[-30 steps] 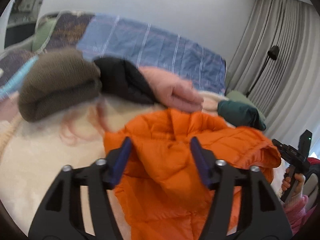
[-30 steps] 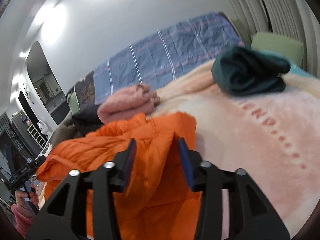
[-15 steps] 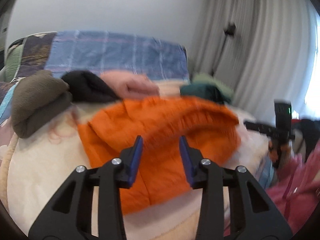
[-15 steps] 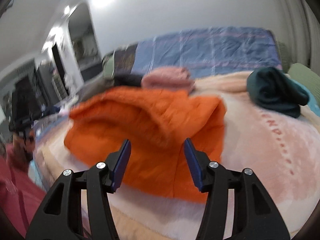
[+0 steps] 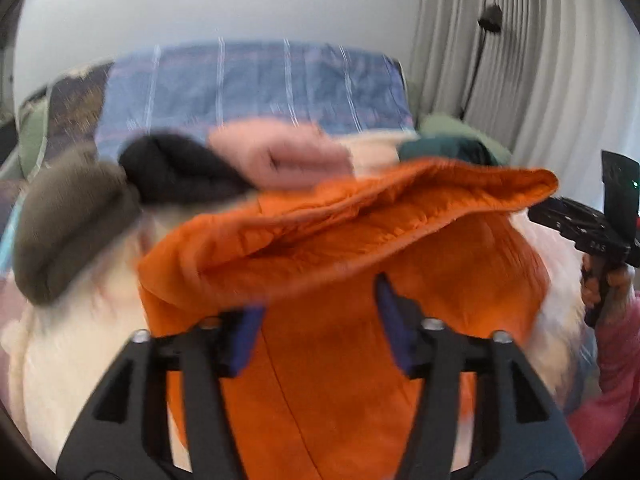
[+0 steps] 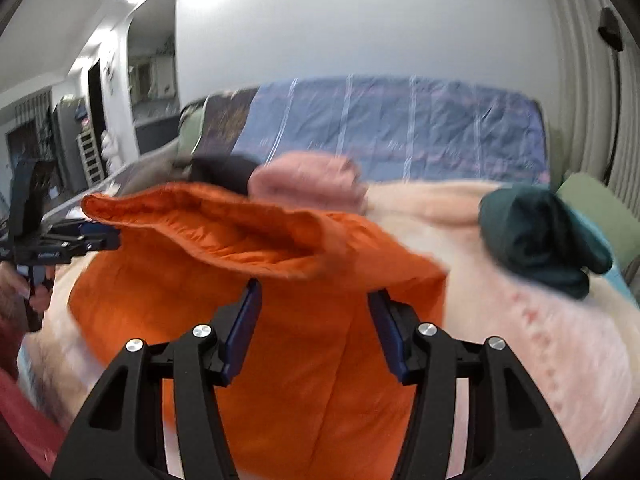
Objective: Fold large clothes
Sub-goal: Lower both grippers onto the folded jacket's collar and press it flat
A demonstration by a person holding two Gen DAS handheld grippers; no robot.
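Observation:
An orange puffer jacket [image 5: 360,360] lies on the cream blanket [image 5: 80,340], its upper part doubled into a thick raised fold [image 5: 360,208]. My left gripper [image 5: 316,300] is pushed in low under that fold. Its jaws are opening, orange fabric lies between them and drapes over the left fingertip, and the pads do not press on it. In the right wrist view the jacket [image 6: 280,360] fills the middle. My right gripper [image 6: 313,290] stands open with its tips at the fold's lower edge. The left gripper [image 6: 102,236] shows there under the fold's left corner.
Folded garments line the back of the bed: brown [image 5: 68,224], black [image 5: 176,168], pink [image 5: 280,156] and dark green [image 6: 536,236]. A blue plaid cover [image 5: 256,88] stands behind them, with curtains [image 5: 540,60] to the right. A hand [image 5: 608,284] holds the right gripper.
Half a second ago both grippers were drawn back from the jacket; both have since moved in to its raised fold. The left jaws narrowed, then widened again. The right jaws kept their width.

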